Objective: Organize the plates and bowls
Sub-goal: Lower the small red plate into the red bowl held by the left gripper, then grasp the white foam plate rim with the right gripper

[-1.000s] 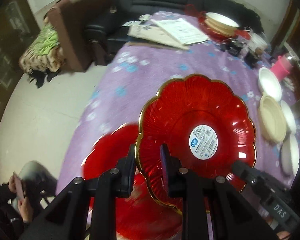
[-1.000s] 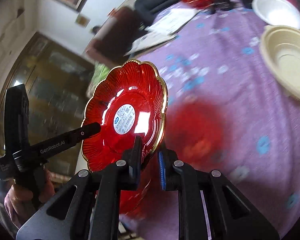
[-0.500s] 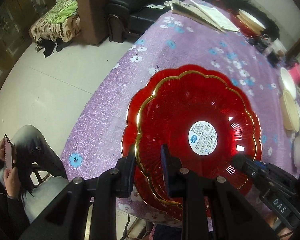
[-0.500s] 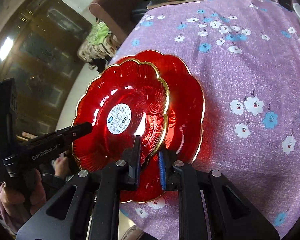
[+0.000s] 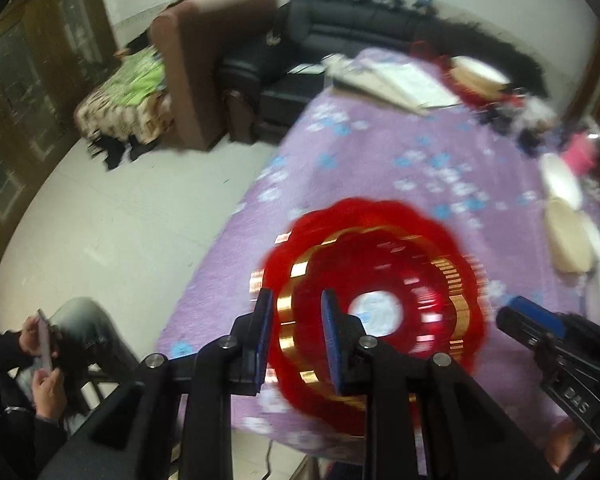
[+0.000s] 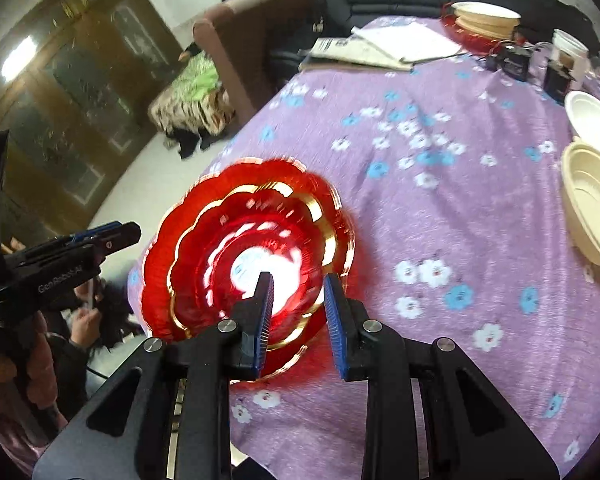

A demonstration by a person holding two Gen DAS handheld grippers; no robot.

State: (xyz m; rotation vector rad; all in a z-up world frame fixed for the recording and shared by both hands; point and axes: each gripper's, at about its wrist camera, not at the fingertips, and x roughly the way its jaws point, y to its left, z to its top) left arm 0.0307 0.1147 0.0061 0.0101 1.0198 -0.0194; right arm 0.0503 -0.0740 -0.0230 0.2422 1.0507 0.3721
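Two red scalloped plates with gold rims sit one in the other near the corner of the purple flowered table point(image 5: 380, 152), both smeared by motion. The upper plate point(image 5: 420, 280) point(image 6: 236, 240) shows its white label; the lower plate point(image 5: 340, 212) point(image 6: 236, 172) rings it. My left gripper point(image 5: 296, 300) point(image 6: 128, 234) keeps a narrow gap with the upper plate's left gold rim between its pads. The jaws of my right gripper point(image 6: 298, 280) point(image 5: 516, 314) are opening. The near rim shows between its pads, which do not press on it.
A cream bowl point(image 6: 592, 204) and a white bowl point(image 6: 592, 120) lie at the table's right side. Papers point(image 6: 380, 46), black boxes point(image 6: 512, 62) and stacked bowls point(image 6: 484, 16) fill the far end. A seated person with a phone point(image 5: 44, 360) is beside the left table edge.
The held red plate went from tilted and offset to centred in the lower plate. The right jaws spread apart off its rim. The left jaws kept the same gap.
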